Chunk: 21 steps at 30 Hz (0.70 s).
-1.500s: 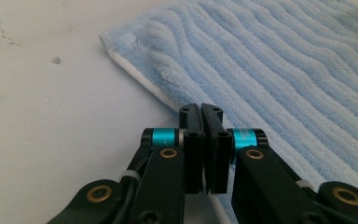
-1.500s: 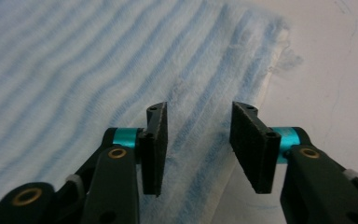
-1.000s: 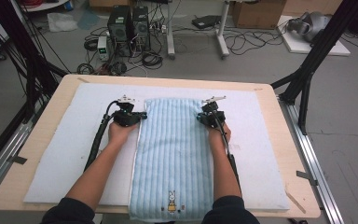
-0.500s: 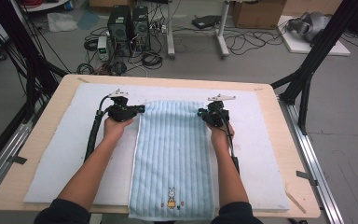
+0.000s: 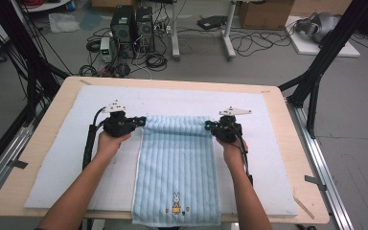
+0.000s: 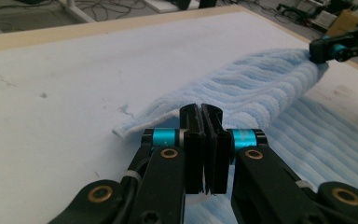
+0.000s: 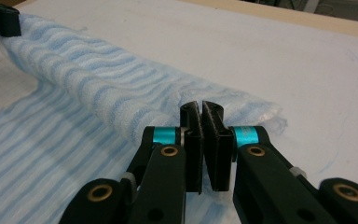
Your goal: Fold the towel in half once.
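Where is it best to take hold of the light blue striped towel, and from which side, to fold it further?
Grip the light blue striped towel at the two ends of its raised far fold, each from its own outer side. The fold stands up off the white mat there, so jaws can close over it. The left tongs and right tongs already pinch it so.

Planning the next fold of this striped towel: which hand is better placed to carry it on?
Neither alone: left tongs and right tongs each pinch one end of the towel at its folded far edge, level with each other, so both should move together.
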### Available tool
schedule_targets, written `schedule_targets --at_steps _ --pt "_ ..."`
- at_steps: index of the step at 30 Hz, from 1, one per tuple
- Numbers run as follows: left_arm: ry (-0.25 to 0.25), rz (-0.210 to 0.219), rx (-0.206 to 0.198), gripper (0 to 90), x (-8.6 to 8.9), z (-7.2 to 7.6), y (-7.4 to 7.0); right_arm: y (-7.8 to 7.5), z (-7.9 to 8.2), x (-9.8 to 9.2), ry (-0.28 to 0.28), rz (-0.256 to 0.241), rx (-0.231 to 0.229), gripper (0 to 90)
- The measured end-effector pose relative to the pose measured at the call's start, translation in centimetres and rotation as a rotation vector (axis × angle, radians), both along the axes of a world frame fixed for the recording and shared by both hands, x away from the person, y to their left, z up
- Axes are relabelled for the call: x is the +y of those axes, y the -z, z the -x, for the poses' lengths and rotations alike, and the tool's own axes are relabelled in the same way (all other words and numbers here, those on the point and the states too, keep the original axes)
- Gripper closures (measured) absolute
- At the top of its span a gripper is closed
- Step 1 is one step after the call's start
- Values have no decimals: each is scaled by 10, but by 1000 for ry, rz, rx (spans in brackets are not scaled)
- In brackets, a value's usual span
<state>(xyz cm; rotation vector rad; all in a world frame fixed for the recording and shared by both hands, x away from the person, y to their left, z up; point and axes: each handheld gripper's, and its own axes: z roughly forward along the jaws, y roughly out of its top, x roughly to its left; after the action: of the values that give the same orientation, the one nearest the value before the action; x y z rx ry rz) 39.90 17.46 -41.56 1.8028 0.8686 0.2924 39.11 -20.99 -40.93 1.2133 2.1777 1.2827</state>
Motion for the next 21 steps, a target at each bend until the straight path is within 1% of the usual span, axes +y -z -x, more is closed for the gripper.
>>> schedule_targets --at_steps 1,2,3,4,5,6,7,8,13,17,20,21 --pt "5 -2 -8 873 0 4 1 1 3 0 -7 3 -1 869" --pt "14 1 -5 873 1 7 1 1 5 0 -12 9 3 869" --pt "19 -5 -15 873 1 11 1 0 8 1 -19 19 6 869" --pt "21 -3 -17 873 2 14 1 -1 11 1 -29 29 6 868" --pt "29 4 -9 873 3 17 1 -3 13 2 -33 32 -5 868" --pt "35 6 -10 873 4 20 1 -4 16 2 -38 28 -15 867" --pt "36 13 -19 873 5 25 1 -5 19 2 -43 28 -13 867" --pt "43 16 -19 873 6 27 2 -5 23 2 -50 35 -17 866" --pt "65 41 -18 872 8 45 9 0 43 -2 -69 30 -18 863" --pt "89 38 -13 871 10 54 9 2 58 -3 -89 24 -23 864" --pt "109 45 -6 870 11 61 11 2 67 -3 -103 48 -28 863" --pt "115 43 5 868 11 63 12 3 69 -4 -106 48 -23 863"
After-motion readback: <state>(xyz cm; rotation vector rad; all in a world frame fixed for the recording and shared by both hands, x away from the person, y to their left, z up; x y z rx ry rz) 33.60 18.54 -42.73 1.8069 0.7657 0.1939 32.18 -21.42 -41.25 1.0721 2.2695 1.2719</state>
